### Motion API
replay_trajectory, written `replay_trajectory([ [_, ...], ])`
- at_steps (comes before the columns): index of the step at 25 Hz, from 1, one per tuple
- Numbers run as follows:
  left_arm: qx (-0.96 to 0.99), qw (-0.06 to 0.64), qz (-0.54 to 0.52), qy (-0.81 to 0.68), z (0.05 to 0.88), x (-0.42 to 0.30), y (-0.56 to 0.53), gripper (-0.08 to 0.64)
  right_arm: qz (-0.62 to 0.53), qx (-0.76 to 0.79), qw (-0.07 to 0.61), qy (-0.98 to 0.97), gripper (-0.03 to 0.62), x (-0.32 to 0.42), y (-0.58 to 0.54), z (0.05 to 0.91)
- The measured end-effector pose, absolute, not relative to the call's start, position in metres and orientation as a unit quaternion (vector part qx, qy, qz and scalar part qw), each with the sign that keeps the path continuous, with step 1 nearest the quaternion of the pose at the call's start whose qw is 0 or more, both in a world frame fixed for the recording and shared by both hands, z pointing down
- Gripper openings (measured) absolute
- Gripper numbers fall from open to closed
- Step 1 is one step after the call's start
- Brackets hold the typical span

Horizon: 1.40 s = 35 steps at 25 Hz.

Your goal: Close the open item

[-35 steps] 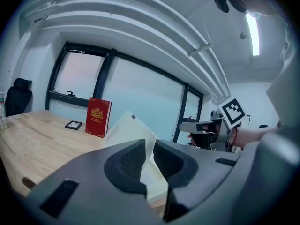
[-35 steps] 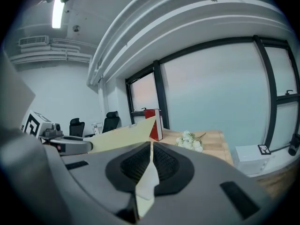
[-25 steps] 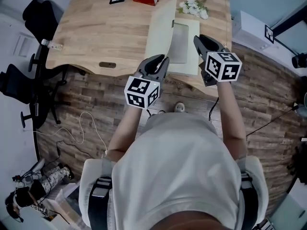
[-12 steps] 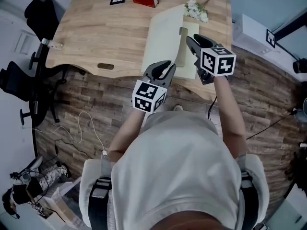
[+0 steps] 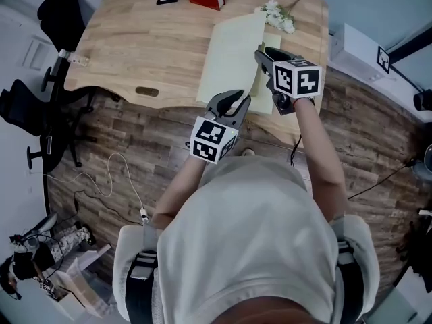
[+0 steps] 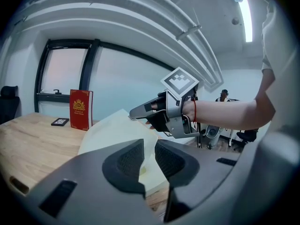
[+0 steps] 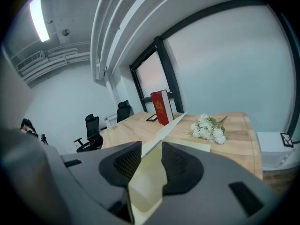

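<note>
Tipped from upright to nearly shut on the table (image 5: 148,46): cream hinged cover (image 5: 233,56), edge loose between wide-spread right claw (image 7: 152,165); left claw (image 6: 149,161) narrow, opening, gripping nothing by near corner; closing judged almost complete.

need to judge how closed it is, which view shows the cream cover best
head view: the whole cream cover shows from above, outline clear against the desk. the left gripper view catches only its near part, and the right gripper view sees it almost edge-on.
</note>
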<state>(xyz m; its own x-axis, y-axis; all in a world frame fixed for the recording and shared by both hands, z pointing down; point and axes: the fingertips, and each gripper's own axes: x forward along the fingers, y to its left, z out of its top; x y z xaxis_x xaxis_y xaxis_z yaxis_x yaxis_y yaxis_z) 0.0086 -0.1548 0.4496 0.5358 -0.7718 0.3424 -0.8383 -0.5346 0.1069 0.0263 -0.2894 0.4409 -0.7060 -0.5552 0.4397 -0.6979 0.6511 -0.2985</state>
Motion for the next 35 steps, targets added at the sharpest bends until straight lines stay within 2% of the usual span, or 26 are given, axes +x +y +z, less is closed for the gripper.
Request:
replay_trajectory([
  [9, 0.858, 0.139, 0.129, -0.477, 0.455, 0.011, -0.154, 0.072, 0.237, 0.356, 0.179, -0.886, 0.139, 0.022, -0.295, 0.458],
  [18, 0.867, 0.146, 0.142, -0.454, 0.466, 0.022, -0.156, 0.095, 0.260, 0.384, 0.176, -0.868, 0.089, 0.035, -0.300, 0.473],
  [23, 0.880, 0.164, 0.153, -0.418, 0.474, 0.039, -0.151, 0.126, 0.265, 0.389, 0.187, -0.862, 0.084, 0.046, -0.300, 0.480],
  [35, 0.893, 0.210, 0.149, -0.370, 0.486, 0.047, -0.148, 0.129, 0.303, 0.417, 0.181, -0.837, 0.069, 0.065, -0.305, 0.499],
])
